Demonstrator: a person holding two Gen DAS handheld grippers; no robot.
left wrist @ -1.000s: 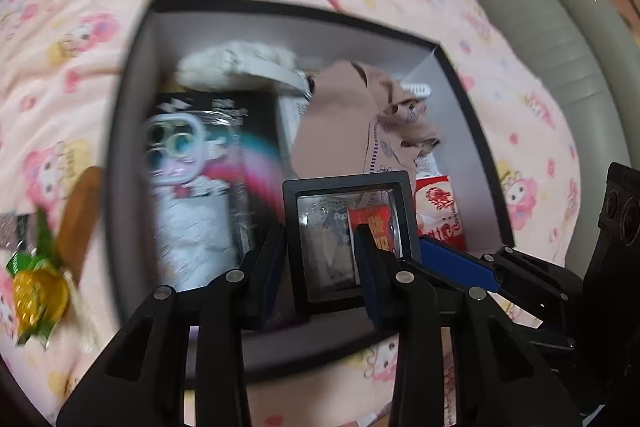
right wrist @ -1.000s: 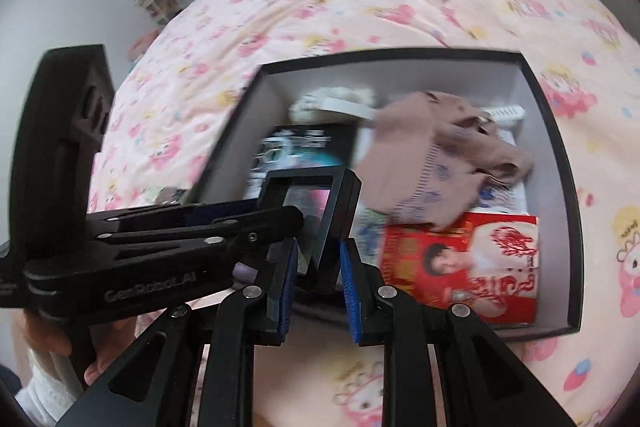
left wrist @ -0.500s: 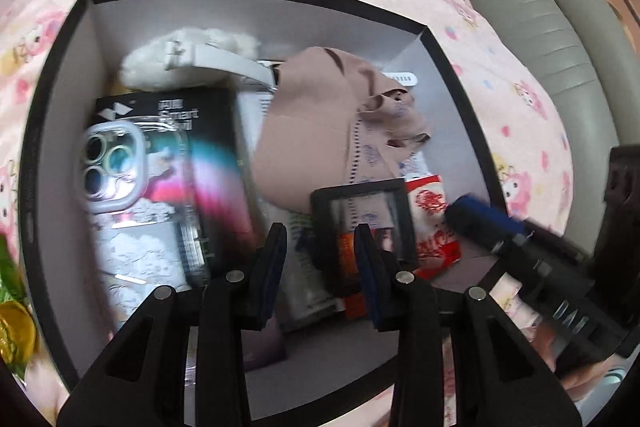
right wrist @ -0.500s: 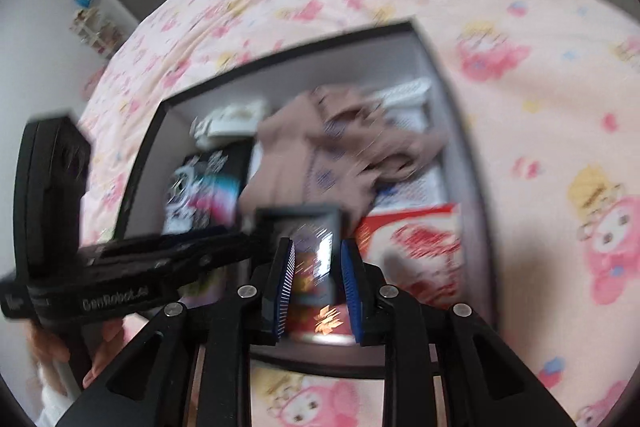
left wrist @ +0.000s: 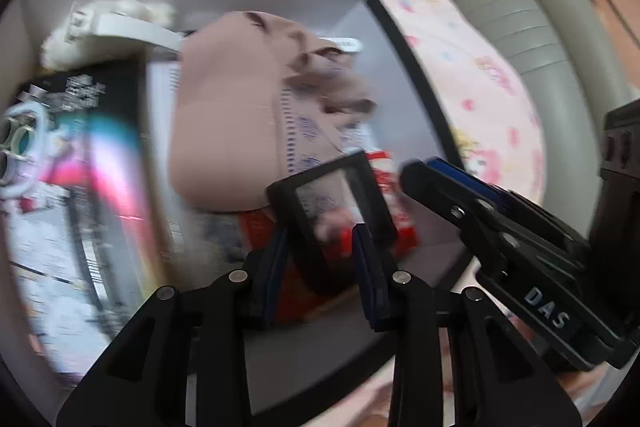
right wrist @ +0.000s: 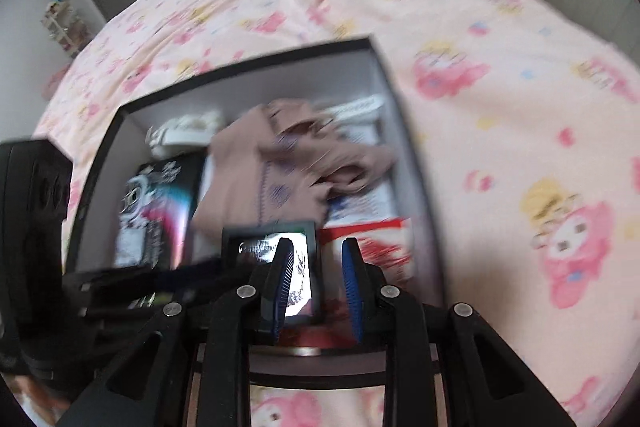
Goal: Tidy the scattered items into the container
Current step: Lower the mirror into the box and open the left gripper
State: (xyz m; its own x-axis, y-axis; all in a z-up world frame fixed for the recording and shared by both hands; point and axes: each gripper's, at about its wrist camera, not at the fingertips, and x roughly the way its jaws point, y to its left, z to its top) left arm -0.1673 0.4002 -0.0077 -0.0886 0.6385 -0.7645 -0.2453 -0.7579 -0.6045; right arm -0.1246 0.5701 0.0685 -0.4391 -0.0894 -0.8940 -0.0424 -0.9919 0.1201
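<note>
Since the earlier frames, both grippers have moved over the container (right wrist: 384,75) and the small black-framed case (left wrist: 336,203) has passed from above the near rim to inside the box, low over its contents.

Left gripper (left wrist: 320,267): its jaws are closing, with the lower part of the black-framed case between the 2 blue pads; it grasps the case, which stands tilted just ahead of the fingertips. Whether the case rests on the items below cannot be told.

Right gripper (right wrist: 316,283): its jaws are opening. The case's right edge lies at its left pad and the right pad stands clear of it, so this gripper has released the case. In the left wrist view it lies to the right of the left gripper, near the case's right edge.

Contents ahead of the grippers: a tan cloth (right wrist: 288,163) lies just beyond the case; a red packet (right wrist: 376,247) lies under and to the right of it; a black phone-case package (right wrist: 156,211) lies to the left; a white fluffy item (right wrist: 184,131) lies in the far left corner.

The container rests on a pink patterned bedsheet (right wrist: 520,87).
</note>
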